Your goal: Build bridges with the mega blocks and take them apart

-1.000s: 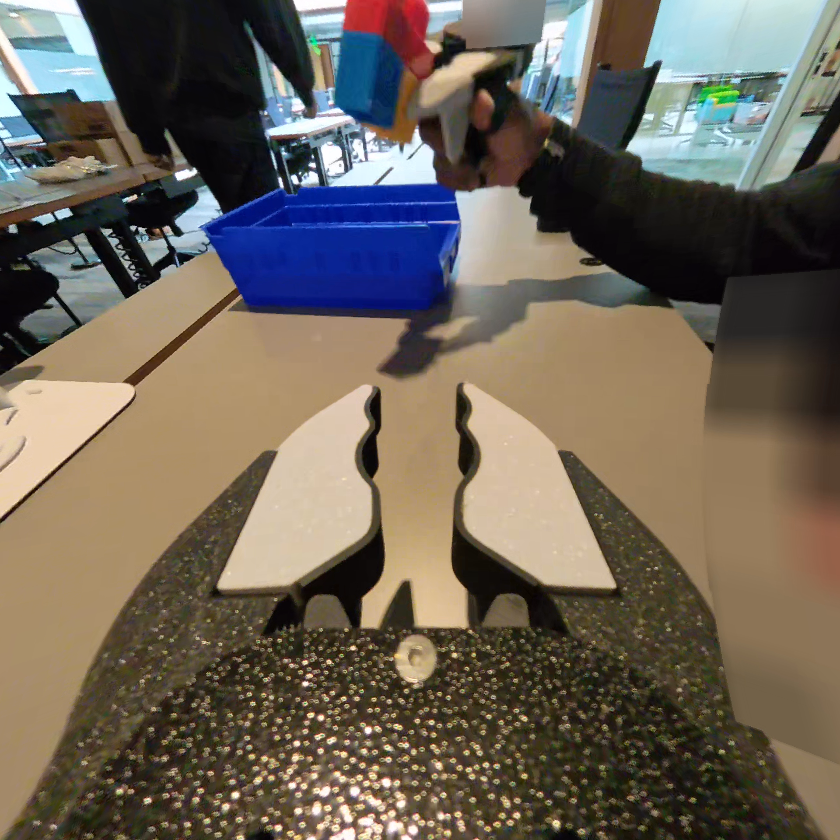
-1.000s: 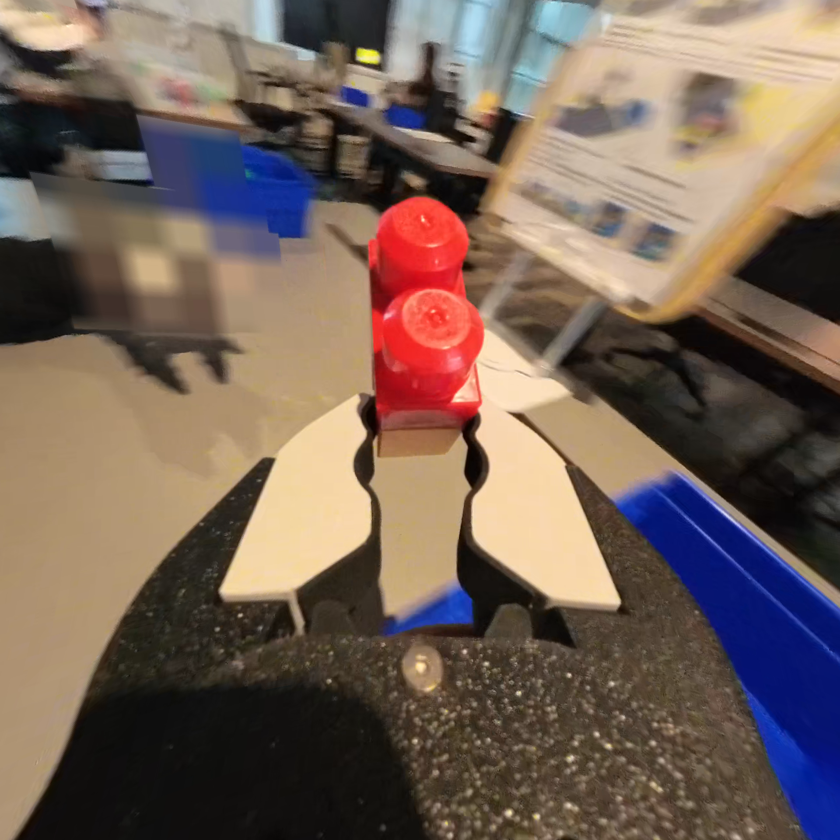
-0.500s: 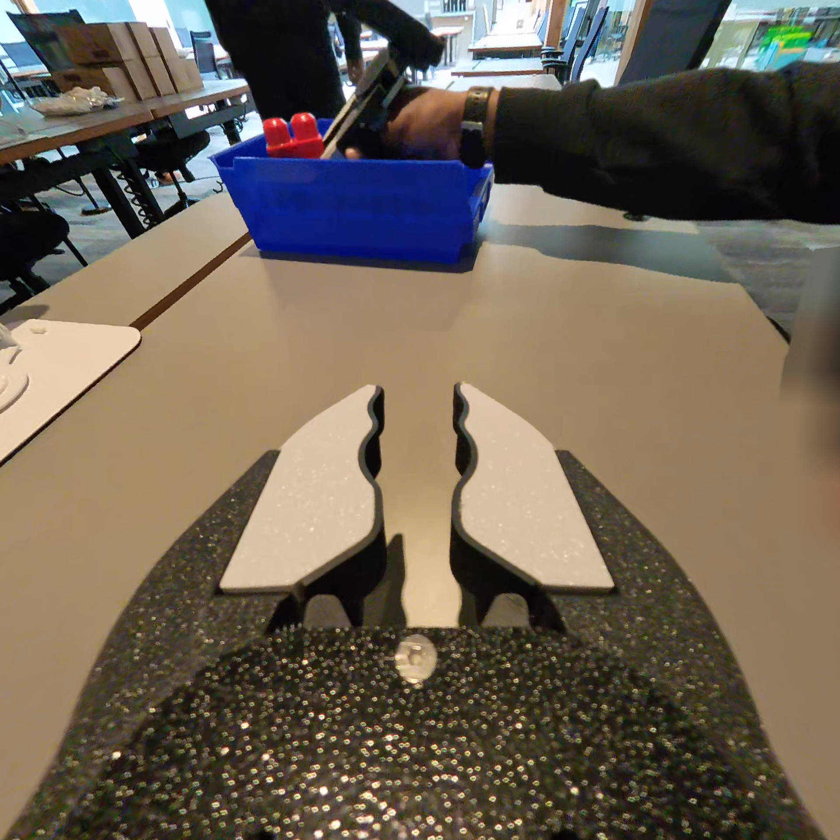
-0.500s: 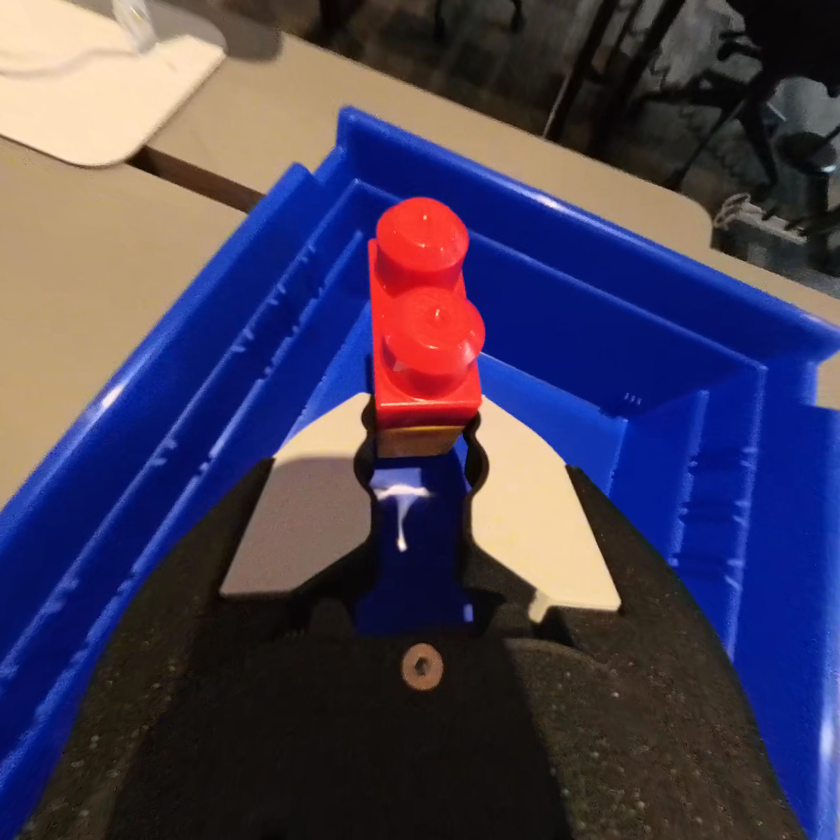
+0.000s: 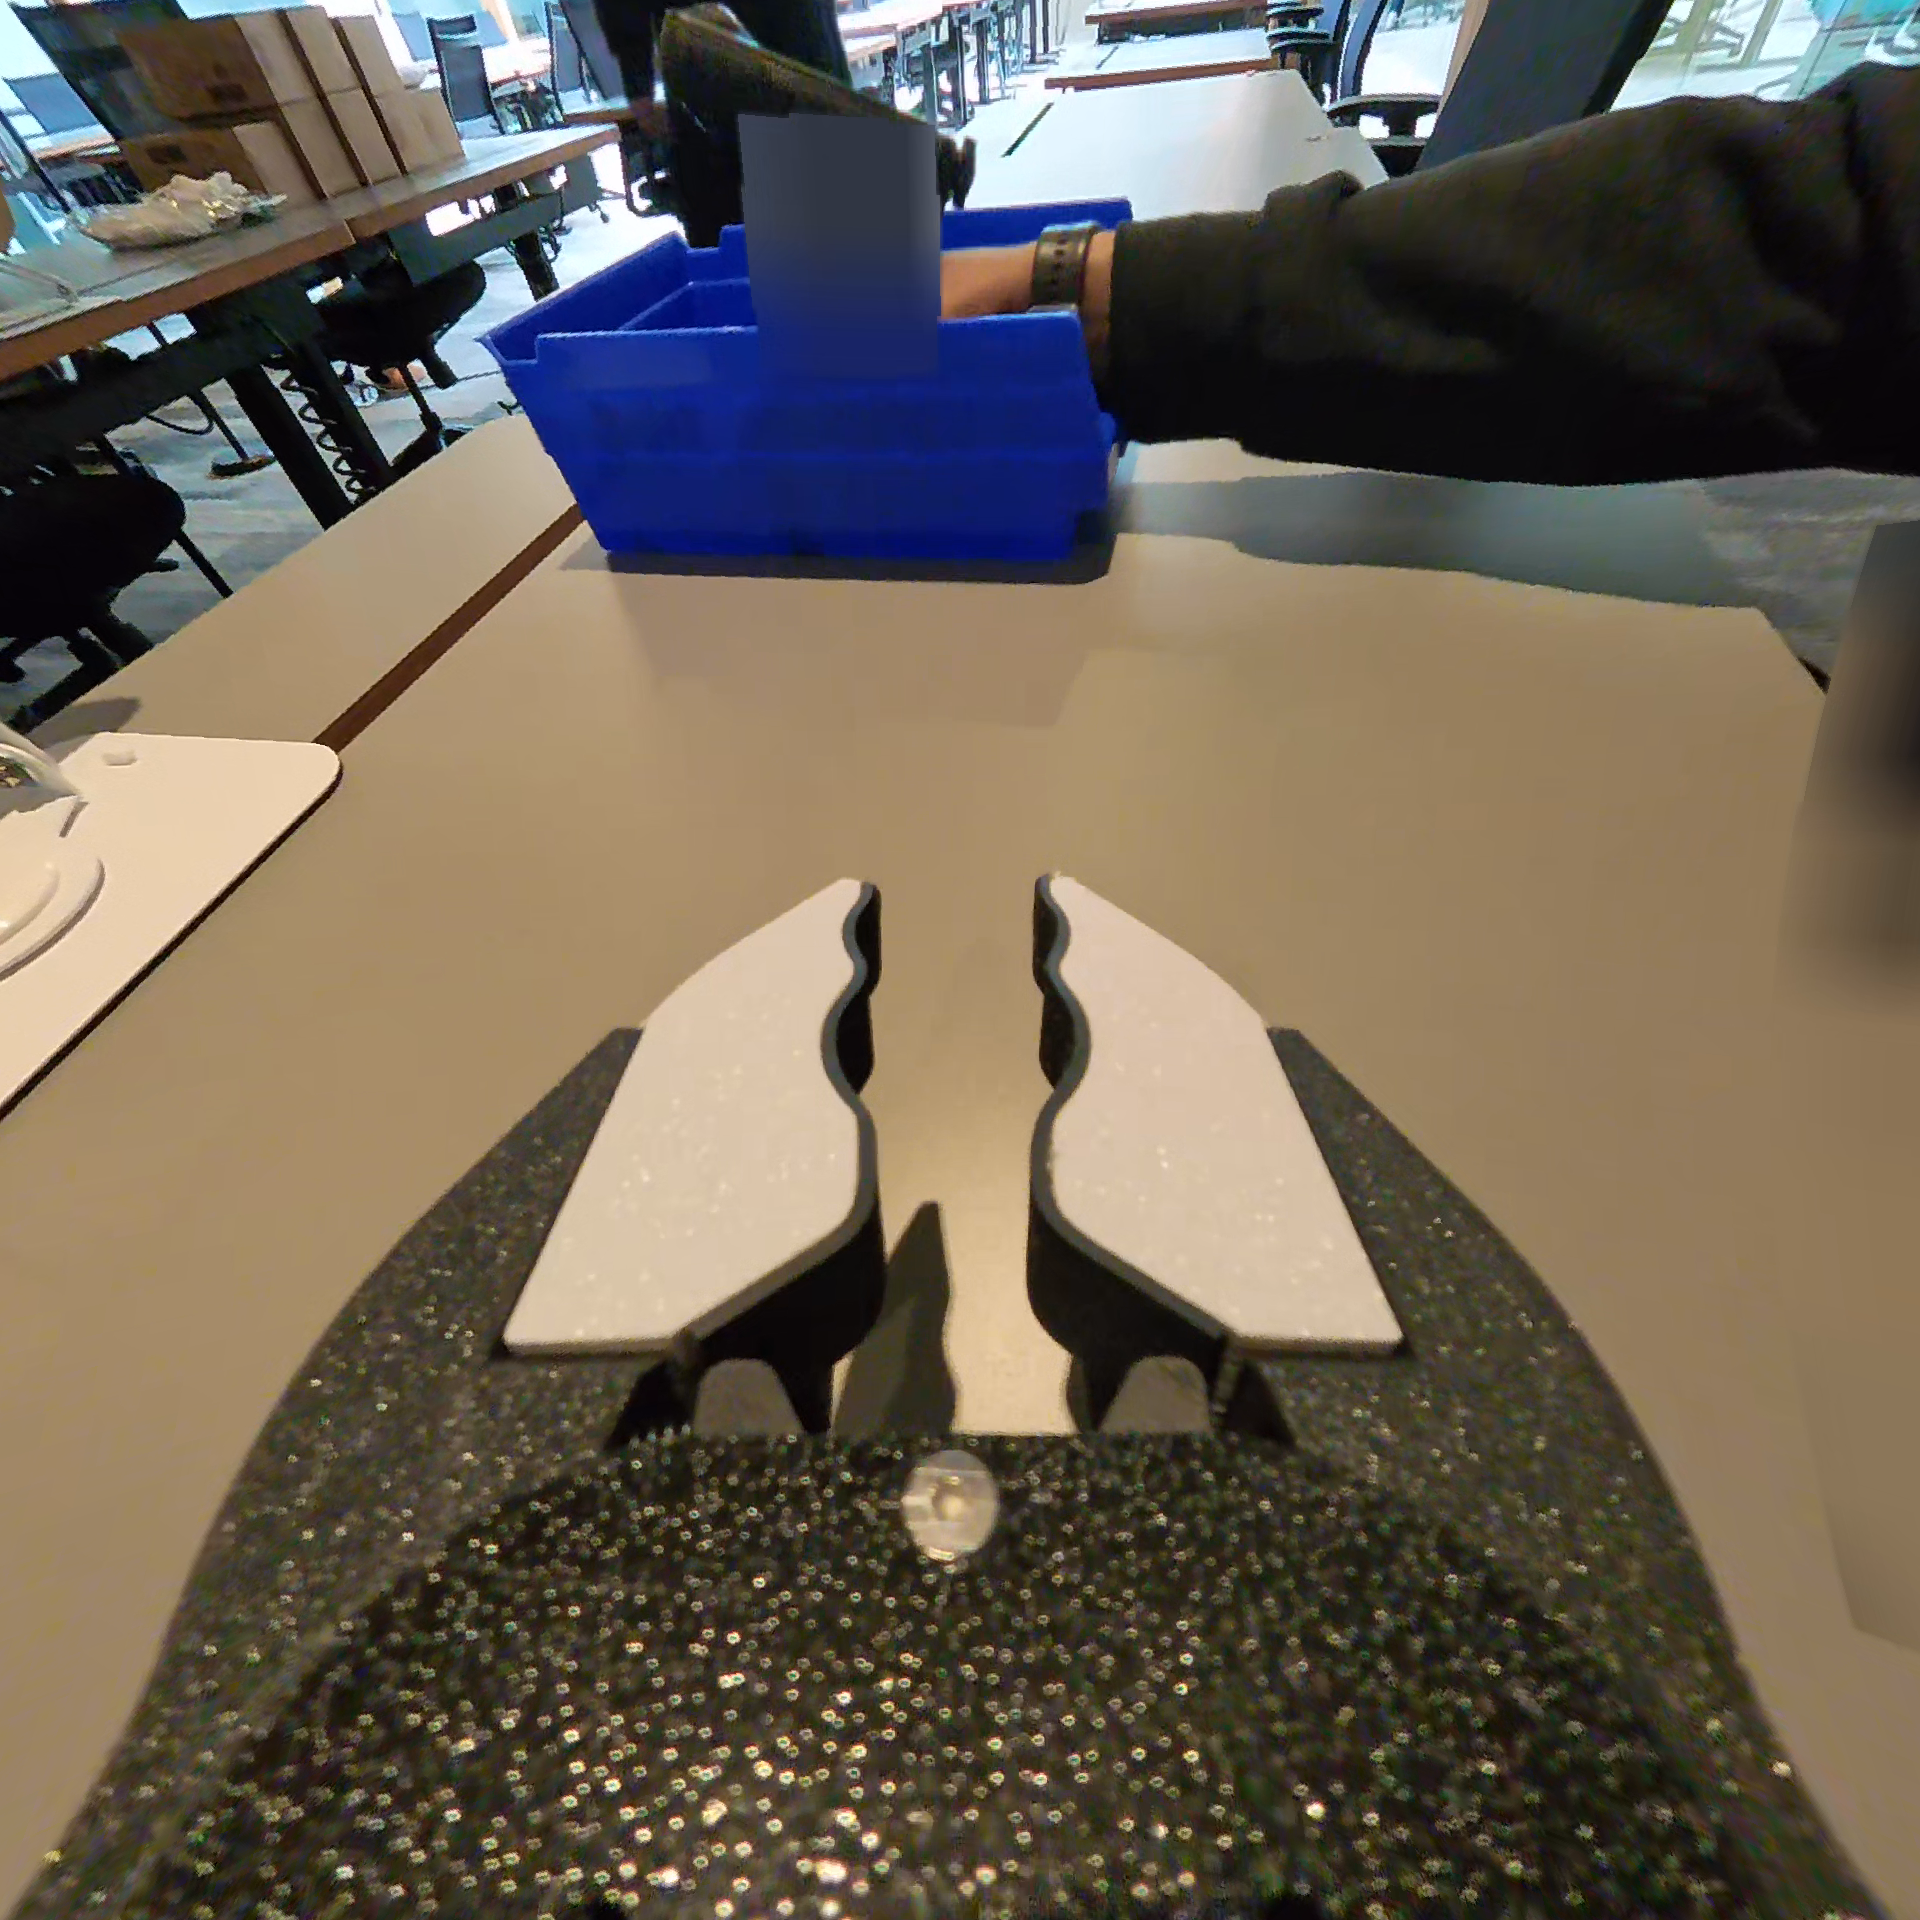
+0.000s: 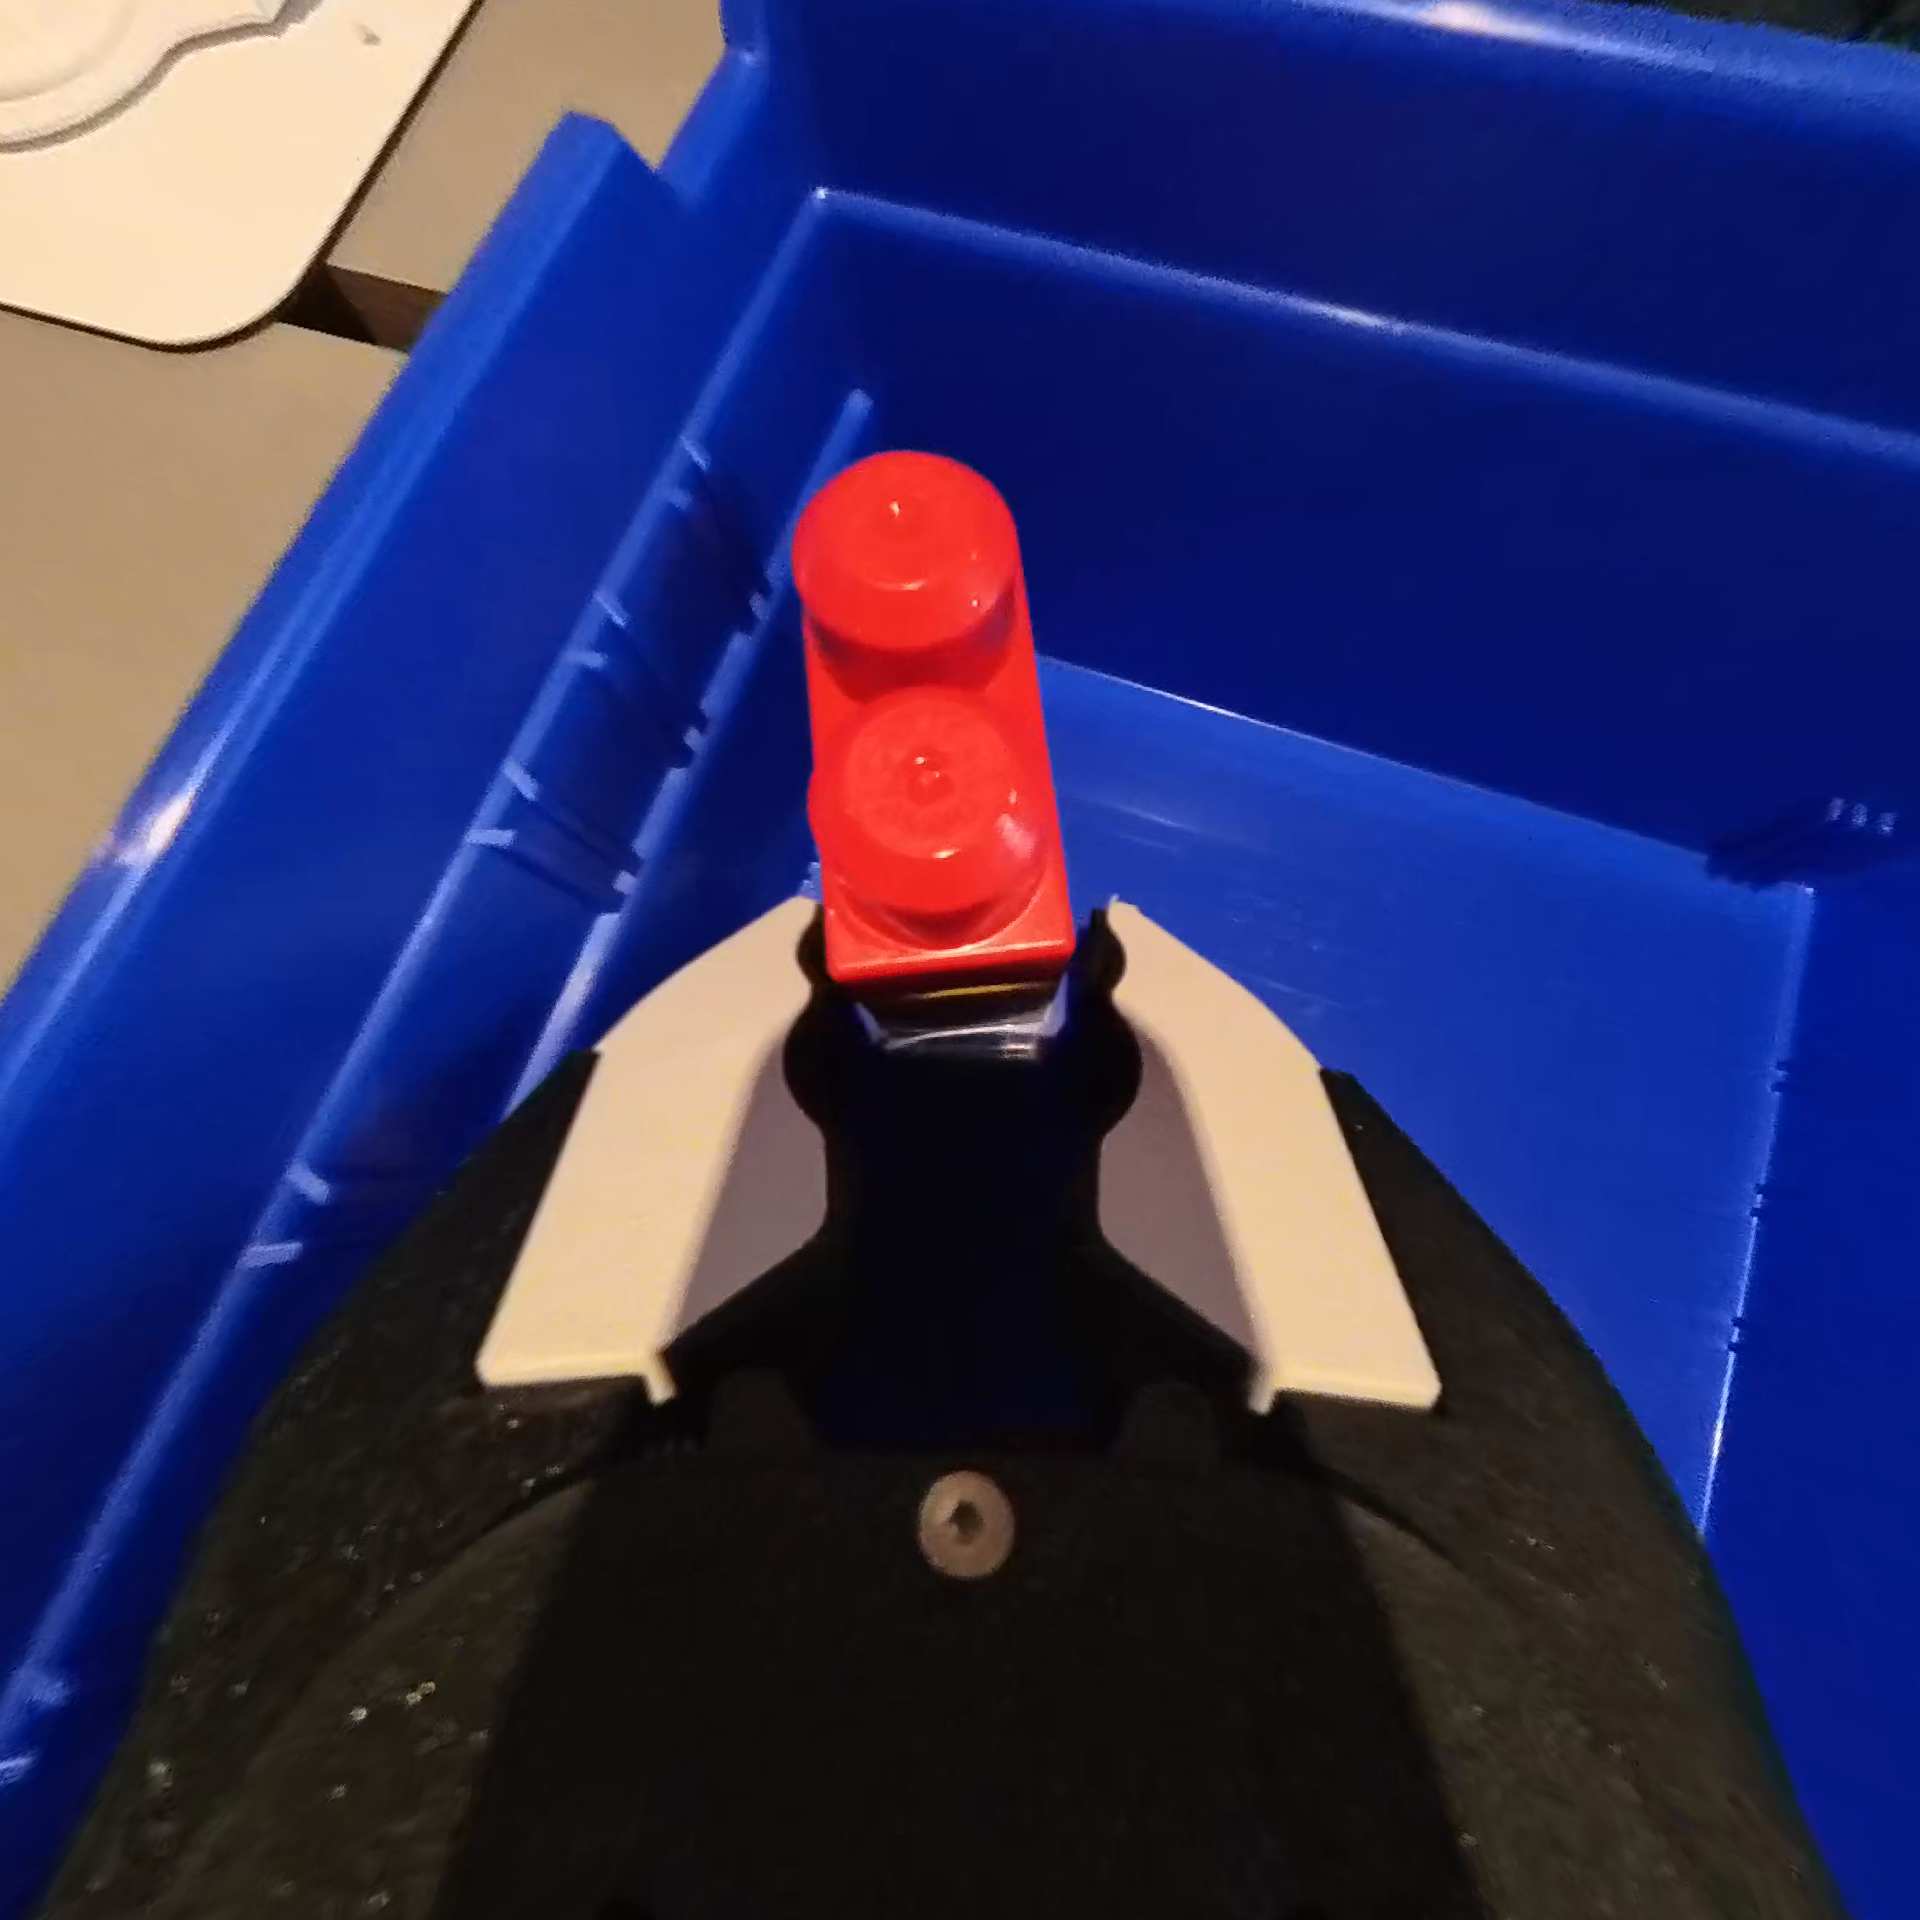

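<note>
1. Red mega block [image 6: 930,727], two studs, pinched at its near end by right hand-held gripper [image 6: 956,951]; long axis straight ahead along the fingers.
2. Block low inside blue bin [image 6: 1455,499], just above the floor; release probably next.
3. Left hand-held gripper [image 5: 956,914] part open, empty, over bare desk [image 5: 1143,727], well apart from bin [image 5: 831,457].
4. Left wrist view: sleeved arm [image 5: 1507,291] reaching into bin, block hidden; right wrist view: block and bin interior only.
</note>
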